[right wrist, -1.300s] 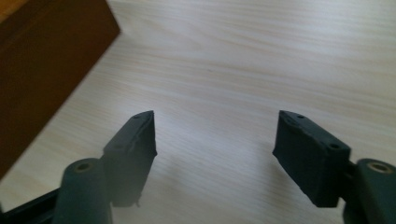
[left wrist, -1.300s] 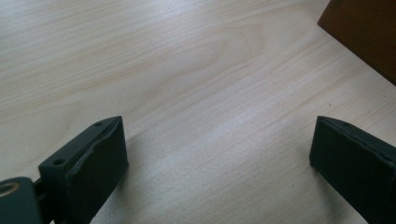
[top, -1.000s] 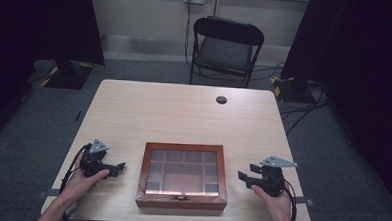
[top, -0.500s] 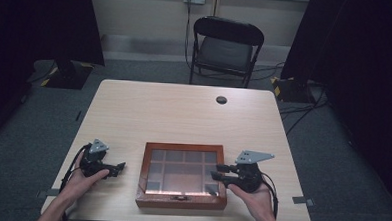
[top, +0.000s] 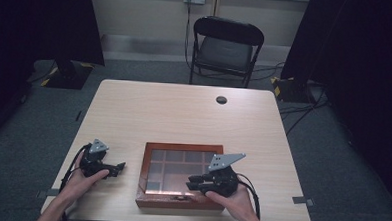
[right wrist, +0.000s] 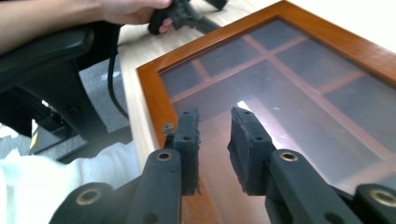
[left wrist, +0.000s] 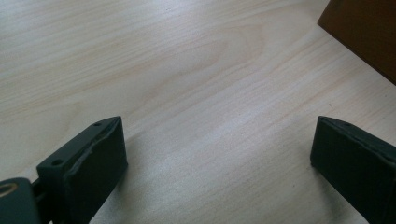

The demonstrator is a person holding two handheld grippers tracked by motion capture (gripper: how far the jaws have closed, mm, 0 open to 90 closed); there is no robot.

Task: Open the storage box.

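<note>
A shallow wooden box (top: 182,147) with a glass lid over several compartments lies near the table's front edge; its lid is down. My right gripper (top: 191,183) hovers over the lid's front right part and points left. In the right gripper view its jaws (right wrist: 215,135) have just been closing to a thin gap with nothing between them, above the glass and the box's rim (right wrist: 149,88). My left gripper (top: 119,168) rests on the table left of the box, open. In the left gripper view its jaws (left wrist: 219,154) stand wide over bare wood, with a corner of the box (left wrist: 369,32) at the upper right.
A small brass latch (top: 179,197) sits on the box's front edge. A round cable grommet (top: 221,99) is set in the table's far side. A black folding chair (top: 227,47) stands behind the table. Bare tabletop (top: 174,114) lies beyond the box.
The right hand has carried its gripper left from the table's right side to over the box lid, and its jaws have narrowed. The left gripper has stayed put.
</note>
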